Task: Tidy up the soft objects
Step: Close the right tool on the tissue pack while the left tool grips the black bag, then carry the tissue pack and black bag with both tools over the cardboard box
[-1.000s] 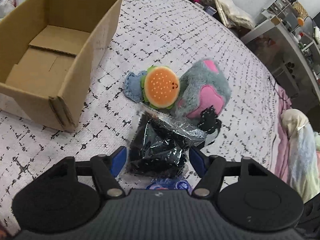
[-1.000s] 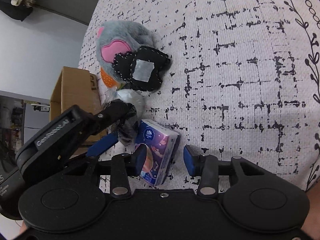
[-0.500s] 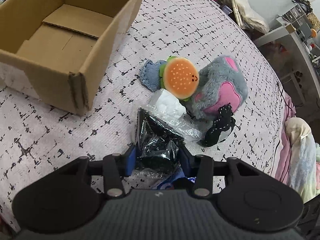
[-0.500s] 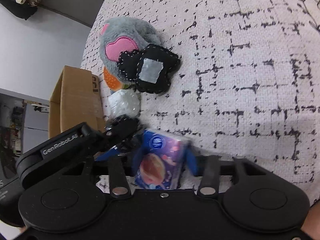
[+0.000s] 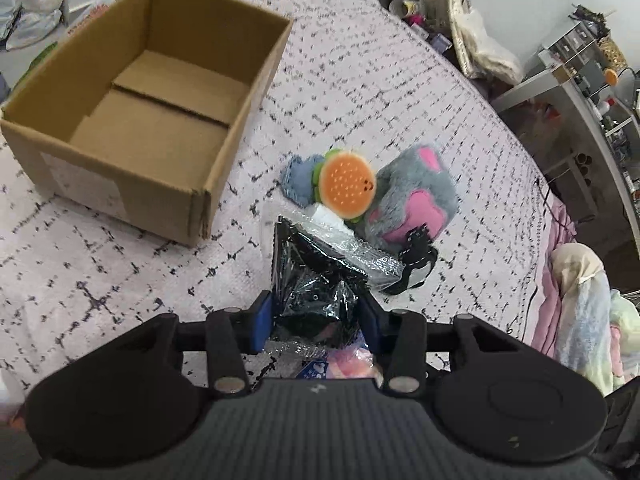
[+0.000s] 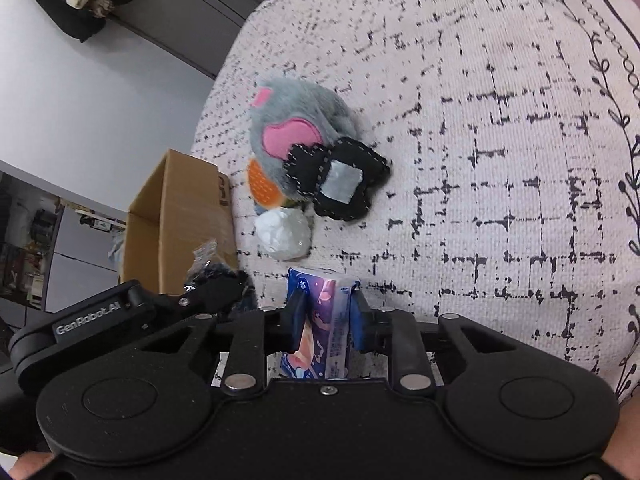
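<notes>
We have two soft things in our grip now. The black crinkly bag [image 5: 316, 292] sits between the blue pads of our left claw [image 5: 316, 316], which is clamped on it. The pads have closed in on it and now hold firm. The little blue tissue pack [image 6: 320, 320] stands on end in our right claw [image 6: 325, 312]. That claw has just been closing, and its pads now squeeze the pack from both sides. Both things look lifted a bit off the bed cover [image 5: 360, 80].

The rest of the soft pile lies just past them. There is the gray and pink plush toy [image 5: 416, 196], the burger toy [image 5: 347, 190] leaning on it, a blue cloth bit [image 5: 298, 182] behind the burger, a black stitched felt piece [image 6: 340, 178], and a white wad in clear wrap [image 6: 284, 232]. They touch each other in one heap.

The cardboard box [image 5: 248, 92] is open and bare inside. It stands to the left of the pile, near but apart.

We think this is the carry step: grab is done, drop is not. Next we should swing both claws over the box and let go when they are above its floor. The bag is slippery and floppy, so we should keep the squeeze until then. Our two claws are close together, so they should go in one after the other.
</notes>
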The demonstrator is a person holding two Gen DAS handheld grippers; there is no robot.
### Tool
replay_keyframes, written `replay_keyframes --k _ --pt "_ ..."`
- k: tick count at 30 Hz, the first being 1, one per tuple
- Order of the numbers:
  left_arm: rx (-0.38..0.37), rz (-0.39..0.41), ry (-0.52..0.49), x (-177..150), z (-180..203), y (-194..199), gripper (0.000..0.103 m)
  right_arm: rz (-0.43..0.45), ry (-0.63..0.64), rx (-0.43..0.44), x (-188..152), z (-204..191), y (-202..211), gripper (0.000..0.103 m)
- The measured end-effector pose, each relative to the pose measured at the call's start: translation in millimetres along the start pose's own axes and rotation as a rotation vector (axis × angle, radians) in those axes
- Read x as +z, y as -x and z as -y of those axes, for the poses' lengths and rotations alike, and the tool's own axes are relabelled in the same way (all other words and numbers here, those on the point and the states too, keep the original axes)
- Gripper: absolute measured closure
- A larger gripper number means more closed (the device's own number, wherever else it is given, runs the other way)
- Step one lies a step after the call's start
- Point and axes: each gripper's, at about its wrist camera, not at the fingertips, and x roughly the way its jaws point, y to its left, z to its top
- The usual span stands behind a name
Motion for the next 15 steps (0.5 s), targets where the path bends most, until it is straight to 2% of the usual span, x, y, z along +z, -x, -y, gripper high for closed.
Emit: replay_keyframes --k 7,15 --pt "-0.005 0.046 -0.019 5.2 4.8 25.3 0.059 0.045 0.029 0.022 1.3 -4.0 16.3 0.081" --pt "0.029 0.085 -0.043 10.5 5.1 50.1 0.059 0.126 0.136 0.036 4.9 -24.8 30.5 0.082"
